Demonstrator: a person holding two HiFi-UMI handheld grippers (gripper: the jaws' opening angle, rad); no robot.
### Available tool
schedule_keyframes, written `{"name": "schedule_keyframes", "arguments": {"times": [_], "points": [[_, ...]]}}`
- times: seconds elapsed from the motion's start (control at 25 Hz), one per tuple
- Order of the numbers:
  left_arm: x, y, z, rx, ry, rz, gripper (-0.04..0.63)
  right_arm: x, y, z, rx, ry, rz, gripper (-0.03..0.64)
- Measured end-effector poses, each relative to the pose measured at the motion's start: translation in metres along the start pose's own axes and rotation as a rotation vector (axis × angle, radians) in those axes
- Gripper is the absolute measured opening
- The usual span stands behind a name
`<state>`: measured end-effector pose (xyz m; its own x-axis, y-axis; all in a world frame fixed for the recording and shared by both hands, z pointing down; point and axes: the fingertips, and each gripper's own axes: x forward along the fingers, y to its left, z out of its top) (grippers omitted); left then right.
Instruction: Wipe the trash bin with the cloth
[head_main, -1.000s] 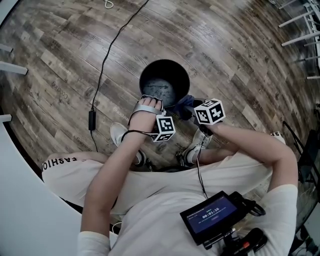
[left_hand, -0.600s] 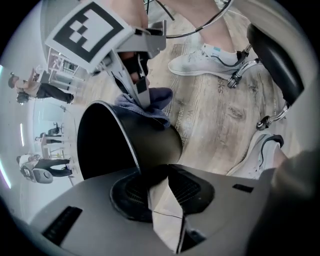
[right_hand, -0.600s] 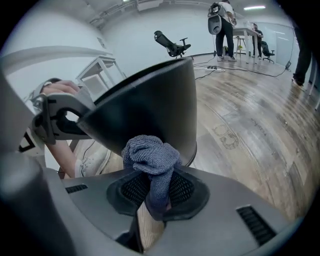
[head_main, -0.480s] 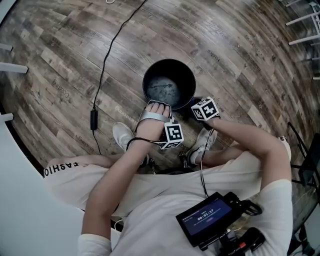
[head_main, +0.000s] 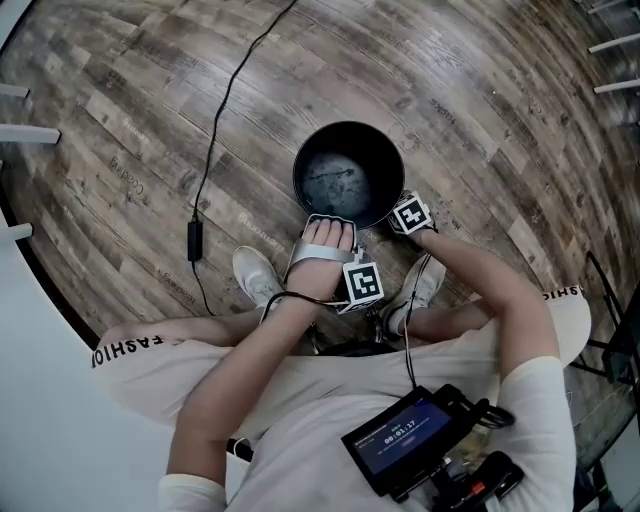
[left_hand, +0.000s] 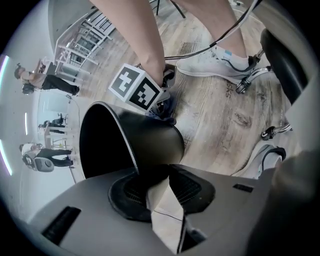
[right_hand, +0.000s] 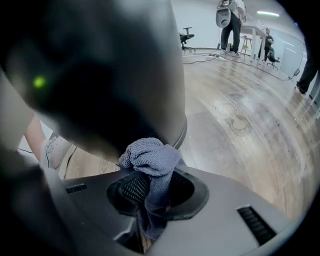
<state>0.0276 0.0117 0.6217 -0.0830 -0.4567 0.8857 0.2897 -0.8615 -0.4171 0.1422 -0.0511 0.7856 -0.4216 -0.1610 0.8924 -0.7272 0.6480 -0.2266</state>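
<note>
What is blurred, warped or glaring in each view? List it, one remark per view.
Head view: fisheye bends the floor planks into arcs; a pale sheen lies inside the trash bin. Left gripper view: the bin is sharp, the bright room at far left washed out. Right gripper view: the bin looms dark and out of focus, while the cloth is crisp.

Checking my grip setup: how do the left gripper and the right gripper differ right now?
The left gripper clamps the rim of the trash bin, its jaws having just eased open slightly; the right gripper is shut on the cloth. The left gripper reaches over the bin's top edge; the right gripper works beside it, cloth against the outer wall. Both point steeply downward.
</note>
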Motion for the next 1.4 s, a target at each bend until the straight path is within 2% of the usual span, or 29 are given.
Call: {"name": "schedule_keyframes", "arguments": {"times": [0.2, 0.36, 0.48, 0.52, 0.6, 0.76, 0.92, 1.12, 1.2, 1.4], "points": [[0.000, 0.000, -0.002, -0.004, 0.002, -0.002, 0.112, 0.009, -0.003, -0.005, 0.061, -0.006, 0.043, 0.075], [0.003, -0.001, 0.001, 0.009, -0.016, 0.002, 0.115, -0.005, -0.002, -0.005, 0.069, 0.031, 0.029, 0.075], [0.002, -0.002, -0.002, 0.024, -0.046, -0.006, 0.114, -0.031, 0.022, -0.006, 0.054, 0.043, 0.065, 0.075], [0.003, -0.003, -0.004, 0.021, -0.051, -0.016, 0.128, -0.040, 0.029, -0.006, 0.042, 0.043, 0.077, 0.075], [0.004, -0.002, -0.011, 0.004, -0.050, -0.041, 0.198, -0.059, 0.040, -0.001, 0.026, 0.031, 0.093, 0.075], [0.003, -0.001, -0.025, 0.002, -0.035, -0.066, 0.221, -0.098, 0.068, 0.015, 0.046, -0.021, 0.134, 0.075], [0.008, -0.002, -0.036, 0.035, -0.018, -0.083, 0.221, -0.143, 0.088, 0.042, 0.055, -0.099, 0.150, 0.075], [0.013, 0.000, -0.037, 0.085, -0.018, -0.036, 0.200, -0.187, 0.098, 0.060, 0.061, -0.169, 0.129, 0.075], [0.012, 0.002, -0.037, 0.097, -0.015, -0.020, 0.140, -0.192, 0.097, 0.065, 0.052, -0.180, 0.122, 0.075], [0.011, 0.000, -0.036, 0.105, -0.004, -0.016, 0.130, -0.170, 0.093, 0.066, -0.042, -0.143, 0.124, 0.075]]}}
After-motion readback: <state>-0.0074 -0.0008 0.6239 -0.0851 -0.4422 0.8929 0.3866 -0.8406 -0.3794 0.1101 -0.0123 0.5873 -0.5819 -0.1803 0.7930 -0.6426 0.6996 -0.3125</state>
